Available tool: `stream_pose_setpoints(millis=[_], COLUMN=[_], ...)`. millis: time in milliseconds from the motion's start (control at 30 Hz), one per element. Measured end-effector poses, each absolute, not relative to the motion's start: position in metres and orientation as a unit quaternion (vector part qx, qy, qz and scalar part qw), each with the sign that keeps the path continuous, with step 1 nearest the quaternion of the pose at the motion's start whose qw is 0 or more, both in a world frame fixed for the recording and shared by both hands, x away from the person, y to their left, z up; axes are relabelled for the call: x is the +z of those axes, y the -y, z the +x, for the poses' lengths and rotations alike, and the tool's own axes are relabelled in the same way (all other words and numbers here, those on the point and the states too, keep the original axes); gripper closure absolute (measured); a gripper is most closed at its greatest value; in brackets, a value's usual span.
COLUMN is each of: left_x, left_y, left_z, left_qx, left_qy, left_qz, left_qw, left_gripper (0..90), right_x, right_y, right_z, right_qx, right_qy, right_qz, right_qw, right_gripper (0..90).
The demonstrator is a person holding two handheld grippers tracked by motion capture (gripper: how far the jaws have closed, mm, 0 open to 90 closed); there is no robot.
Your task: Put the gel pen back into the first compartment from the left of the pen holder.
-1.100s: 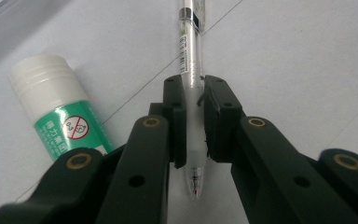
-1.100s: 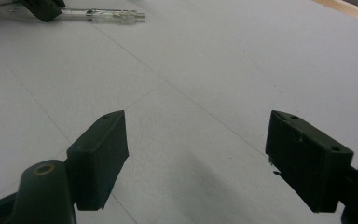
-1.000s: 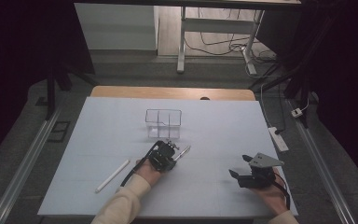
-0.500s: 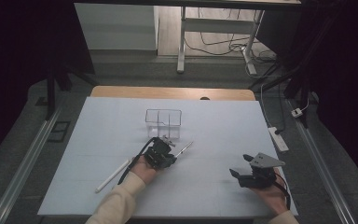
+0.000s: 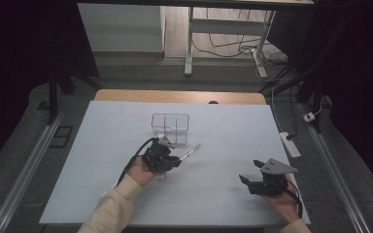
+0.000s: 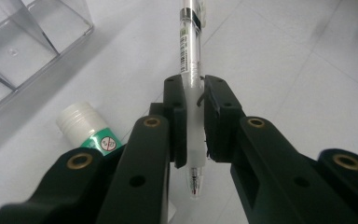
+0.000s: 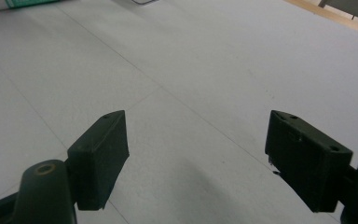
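While clamped, clear plastic pen

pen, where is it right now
In the high view the pen sits clamped in the left gripper, left of centre, just in front of the clear organizer.

Left gripper carries the pen toward the organizer

The left gripper, clamped on the clear pen, has lifted off the table and moved farther, closer to the clear organizer.

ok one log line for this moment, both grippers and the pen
left gripper: shut on pen, off the table | right gripper: open, holding nothing | clear organizer: beyond pen
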State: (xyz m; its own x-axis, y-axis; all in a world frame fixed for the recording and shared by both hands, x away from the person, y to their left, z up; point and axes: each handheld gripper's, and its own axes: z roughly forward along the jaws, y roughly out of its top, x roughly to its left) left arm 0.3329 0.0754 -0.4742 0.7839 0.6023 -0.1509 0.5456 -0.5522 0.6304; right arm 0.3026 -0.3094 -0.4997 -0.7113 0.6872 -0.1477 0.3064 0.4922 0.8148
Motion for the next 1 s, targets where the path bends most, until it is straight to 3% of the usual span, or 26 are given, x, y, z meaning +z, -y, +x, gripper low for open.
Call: stream_pose_setpoints(millis=[367,1000], left_x=[-0.466,-0.47], left_y=[-0.08,-0.067], left_z=[0.333,0.329], left_qx=[0.038,0.033], left_qy=[-0.288,-0.262], left_qz=[0.887,0.903], left_qw=[0.36,0.338], left_gripper=[80.0,80.0], right_x=[-0.489,-0.478], right_y=[0.294,0.265], right_z=[0.3,0.303], right_qx=[0.422,0.431], right_qy=[-0.832,-0.847], right_qz=[0.281,0.237], right_qw=[0.225,0.204], right_gripper=[21.9,25.1])
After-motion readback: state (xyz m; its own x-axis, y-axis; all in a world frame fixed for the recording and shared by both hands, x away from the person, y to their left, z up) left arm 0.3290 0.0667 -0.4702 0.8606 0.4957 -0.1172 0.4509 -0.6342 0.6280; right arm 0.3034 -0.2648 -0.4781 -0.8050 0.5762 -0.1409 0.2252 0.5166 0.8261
